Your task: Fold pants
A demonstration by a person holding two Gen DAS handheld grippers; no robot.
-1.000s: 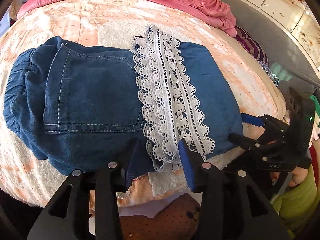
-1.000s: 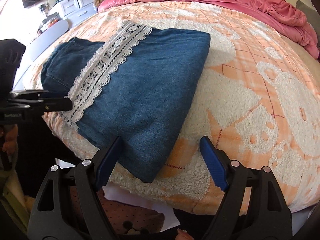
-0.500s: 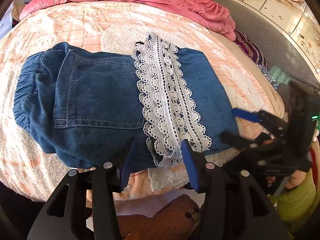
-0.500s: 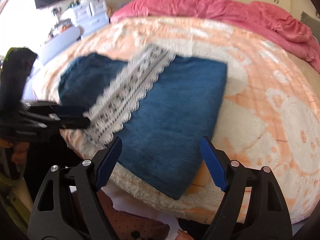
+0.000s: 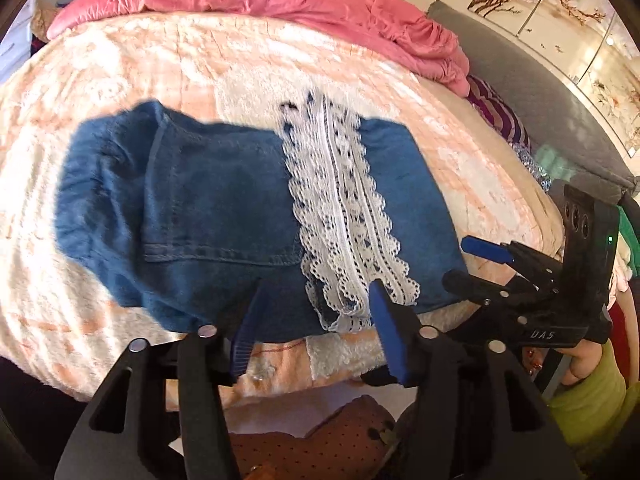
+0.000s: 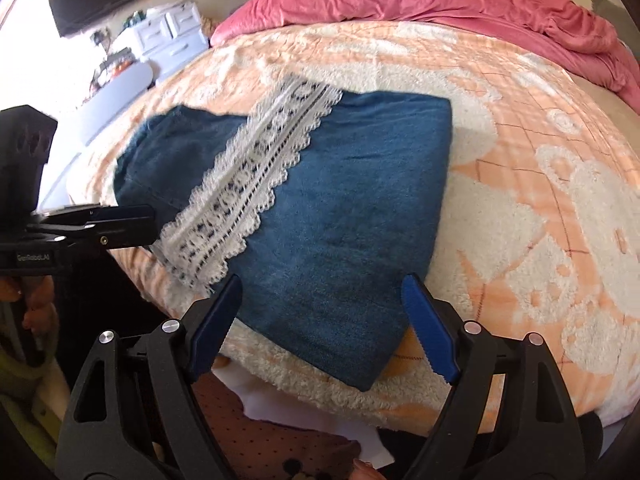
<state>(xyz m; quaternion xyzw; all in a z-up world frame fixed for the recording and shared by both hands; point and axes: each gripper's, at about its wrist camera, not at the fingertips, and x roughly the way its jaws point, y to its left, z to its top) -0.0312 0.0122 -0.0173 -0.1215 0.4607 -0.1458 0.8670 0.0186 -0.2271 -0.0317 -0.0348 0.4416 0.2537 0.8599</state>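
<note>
One pair of folded denim pants (image 5: 224, 216) lies on the bed (image 5: 120, 80), near its front edge. Two tongs: the left tongs (image 5: 316, 332) are opening, the pants' near edge at their twelve o'clock; the right tongs (image 6: 320, 328) gape empty, the pants' corner between them.

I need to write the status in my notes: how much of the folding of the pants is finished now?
Mostly done: the blue denim pants with the white lace strip lie folded into a compact bundle on the peach fleece blanket. In hand: nothing; the left tongs are opening with no cloth pinched, and the right tongs stand open. Left, at most, is tidying the lace end at the near edge.
</note>
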